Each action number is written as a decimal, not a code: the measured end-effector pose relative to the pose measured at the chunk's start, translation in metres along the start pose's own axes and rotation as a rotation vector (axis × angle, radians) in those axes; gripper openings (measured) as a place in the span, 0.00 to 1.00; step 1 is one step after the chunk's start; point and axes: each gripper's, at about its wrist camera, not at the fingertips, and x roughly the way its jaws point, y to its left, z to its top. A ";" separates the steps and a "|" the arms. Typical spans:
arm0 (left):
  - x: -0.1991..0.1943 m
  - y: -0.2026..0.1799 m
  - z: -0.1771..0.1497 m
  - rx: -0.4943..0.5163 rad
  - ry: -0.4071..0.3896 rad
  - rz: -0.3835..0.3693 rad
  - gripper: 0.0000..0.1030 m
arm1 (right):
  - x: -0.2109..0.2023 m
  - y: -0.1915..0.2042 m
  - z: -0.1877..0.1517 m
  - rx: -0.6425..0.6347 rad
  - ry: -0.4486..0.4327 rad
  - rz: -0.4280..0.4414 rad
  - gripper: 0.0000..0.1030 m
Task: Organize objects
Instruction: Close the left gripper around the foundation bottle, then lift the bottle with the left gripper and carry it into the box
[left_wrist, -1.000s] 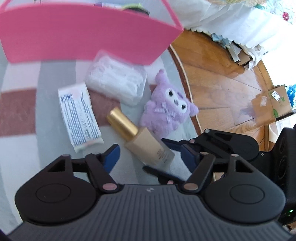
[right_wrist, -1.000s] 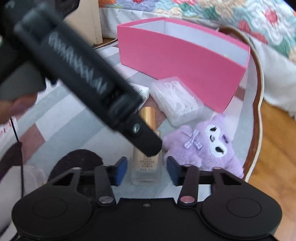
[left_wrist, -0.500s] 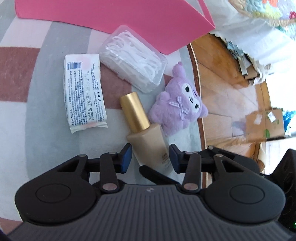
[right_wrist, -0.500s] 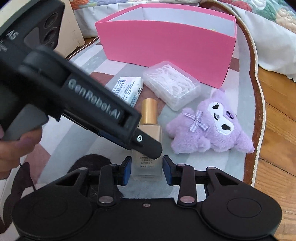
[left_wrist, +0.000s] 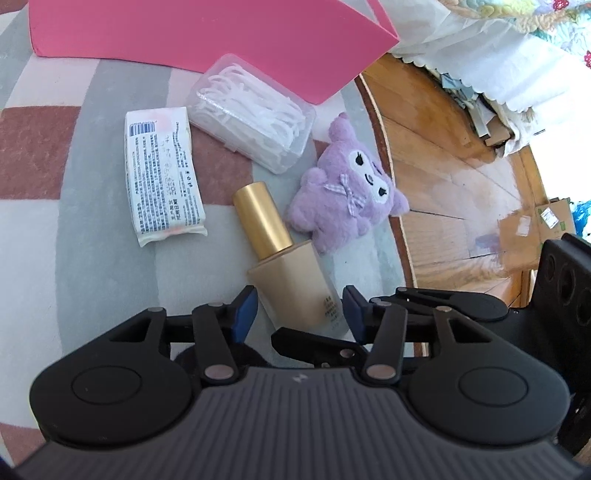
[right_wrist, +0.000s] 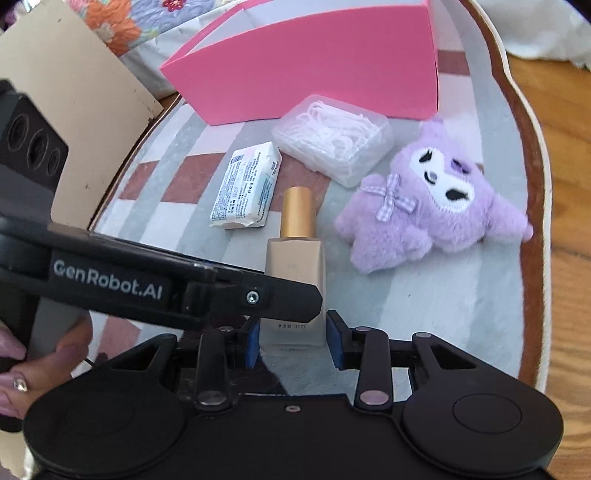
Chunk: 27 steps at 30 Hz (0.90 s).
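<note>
The frosted, square-shouldered foundation bottle (right_wrist: 295, 280) with its smooth gold cylinder cap lies flat on the striped rug (right_wrist: 436, 310), beside a fuzzy purple plush (right_wrist: 424, 214). The right gripper (right_wrist: 293, 341), tilted downward, pinches its base; the left gripper (left_wrist: 299, 314) has just been opening, its pads off the glass.

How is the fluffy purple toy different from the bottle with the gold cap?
The purple plush toy is soft and furry; the beige glass bottle with the gold cap is hard and smooth. The plush toy is lumpy, with a face and a checked bow; the bottle is straight-sided, with small print. The plush toy lies free; the bottle's base sits between the right gripper's blue pads. Both lie flat on the striped rug, side by side.
</note>
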 end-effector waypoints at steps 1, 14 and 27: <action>-0.001 0.000 -0.001 -0.002 -0.001 0.005 0.49 | 0.000 -0.004 0.000 0.036 0.008 0.025 0.40; -0.023 -0.007 -0.006 0.078 -0.033 0.037 0.42 | 0.000 0.016 0.003 0.007 0.007 0.022 0.40; -0.110 -0.019 0.046 0.035 -0.042 -0.087 0.41 | -0.057 0.062 0.053 -0.111 -0.101 0.019 0.40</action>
